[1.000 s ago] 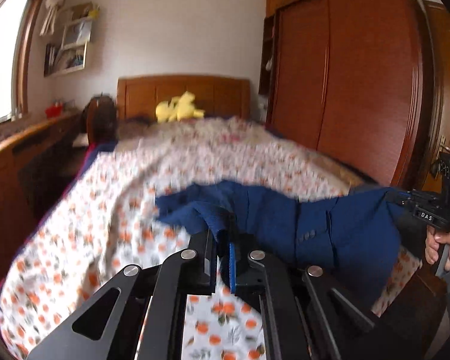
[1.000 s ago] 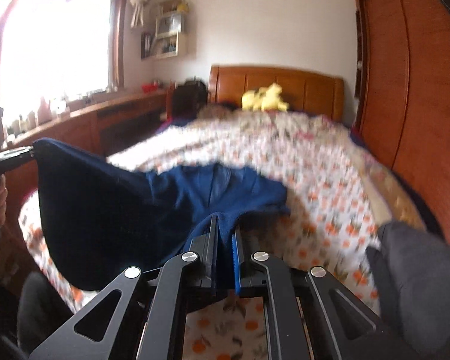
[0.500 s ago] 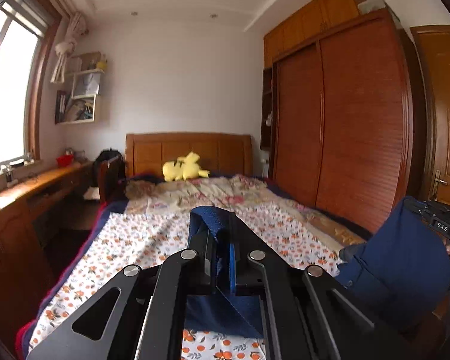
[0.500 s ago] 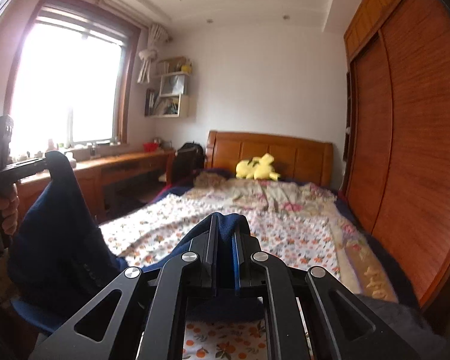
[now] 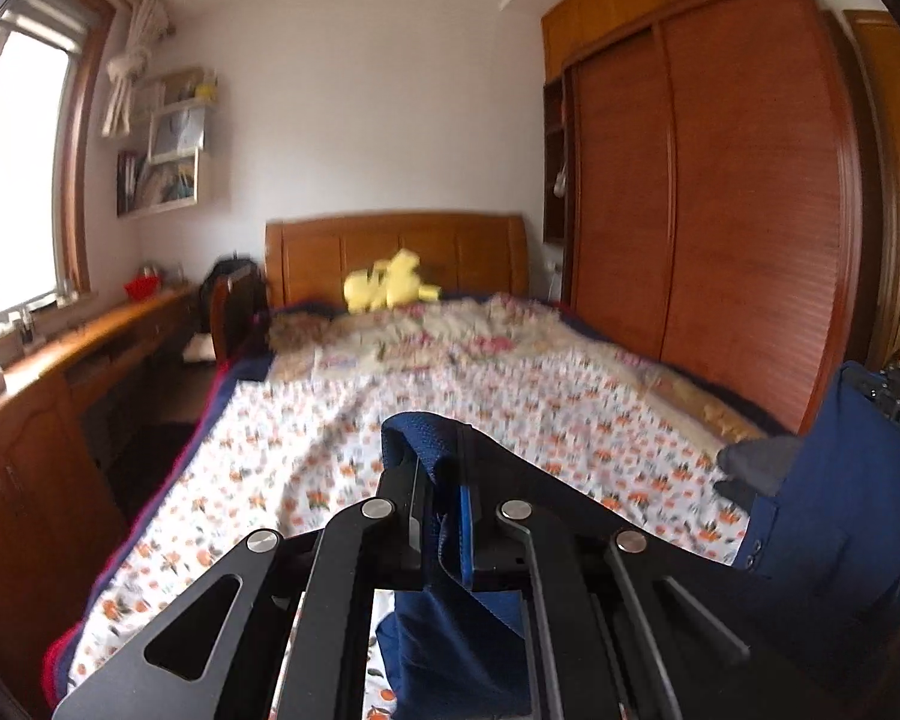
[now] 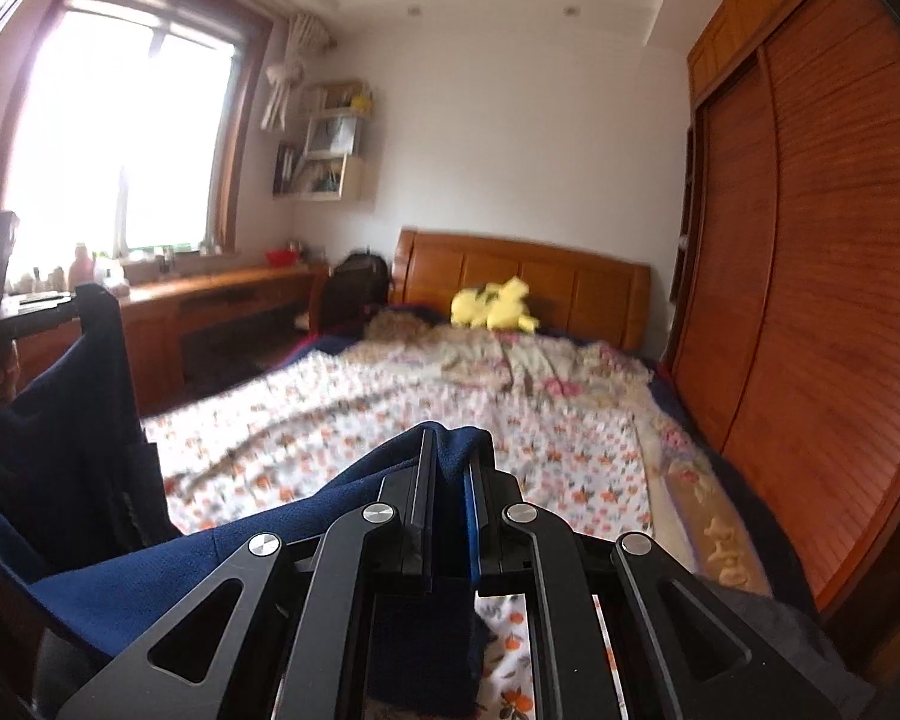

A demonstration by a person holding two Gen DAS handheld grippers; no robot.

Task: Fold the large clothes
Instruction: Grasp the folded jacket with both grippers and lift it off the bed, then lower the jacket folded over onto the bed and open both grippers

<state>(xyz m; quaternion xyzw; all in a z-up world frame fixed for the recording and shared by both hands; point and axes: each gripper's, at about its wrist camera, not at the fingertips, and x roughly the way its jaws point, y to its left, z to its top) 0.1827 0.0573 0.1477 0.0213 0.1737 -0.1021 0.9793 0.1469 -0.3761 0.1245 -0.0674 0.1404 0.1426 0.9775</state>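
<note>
Left of the bed (image 5: 510, 396), a wooden counter (image 6: 222, 288) ran under the window (image 6: 120, 138). The left gripper (image 5: 438, 498) was raised over the foot of the bed, its 2 fingers (image 5: 403, 498) pinched together on a fold of the blue jacket (image 5: 822, 516). The cloth hung below the gripper and stretched rightward above the floral bedspread. The right gripper (image 6: 450, 498) was also over the foot of the bed, its fingers (image 6: 421, 498) clamped on another edge of the jacket (image 6: 150, 570). A yellow plush (image 5: 390, 288) lay at the head of the bed against the headboard (image 5: 390, 252). Right of the bed stood a wardrobe (image 5: 720, 210).
</note>
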